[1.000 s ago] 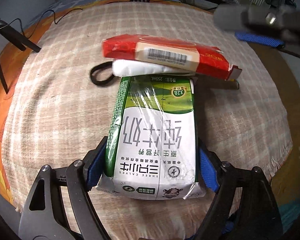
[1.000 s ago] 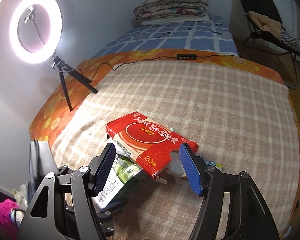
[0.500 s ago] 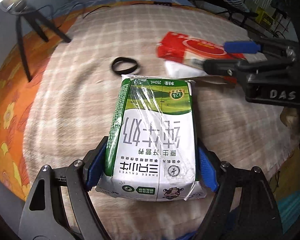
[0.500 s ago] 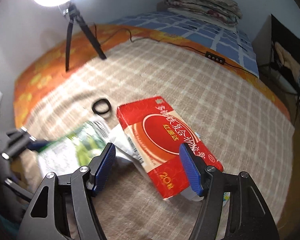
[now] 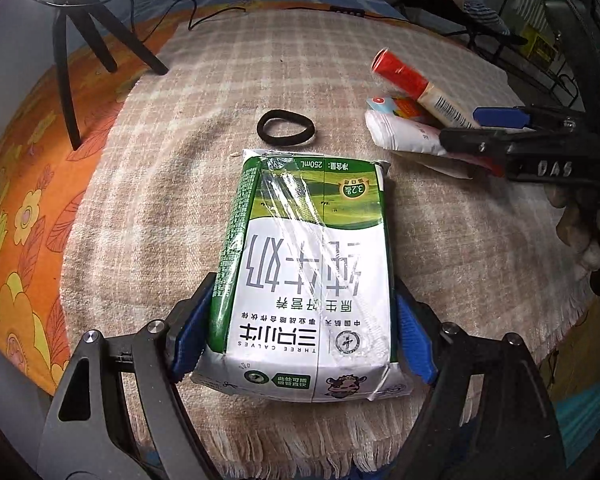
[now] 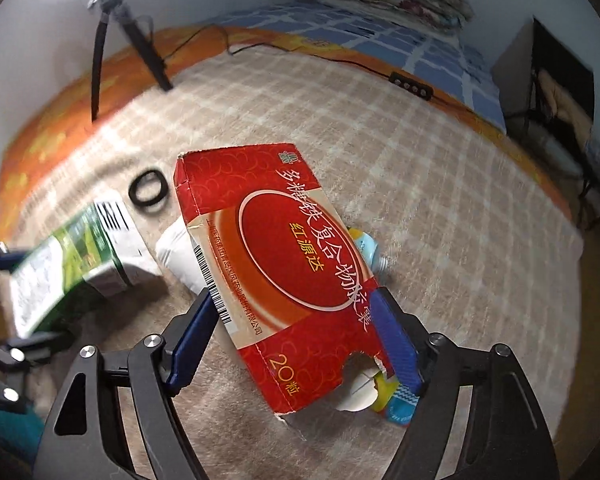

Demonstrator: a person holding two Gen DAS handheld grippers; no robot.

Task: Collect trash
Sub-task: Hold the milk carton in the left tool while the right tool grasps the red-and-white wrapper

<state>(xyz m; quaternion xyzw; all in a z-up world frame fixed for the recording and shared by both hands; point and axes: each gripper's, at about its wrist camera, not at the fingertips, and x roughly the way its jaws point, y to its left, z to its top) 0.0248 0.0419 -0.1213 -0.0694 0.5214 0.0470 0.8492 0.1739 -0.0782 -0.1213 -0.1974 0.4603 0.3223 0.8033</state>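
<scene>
We are gripping the milk carton [image 5: 308, 272] in our left gripper [image 5: 300, 336] and the red box [image 6: 284, 284] in our right gripper [image 6: 296, 340], both above the blanket [image 5: 180, 184]; a white packet [image 5: 404, 136] and hair tie [image 5: 286, 127] are still lying uncollected.

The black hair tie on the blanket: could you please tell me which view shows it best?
The left wrist view: the black hair tie lies sharp and unobstructed beyond the milk carton. In the right wrist view it is smaller, slightly blurred, left of the red box.
</scene>
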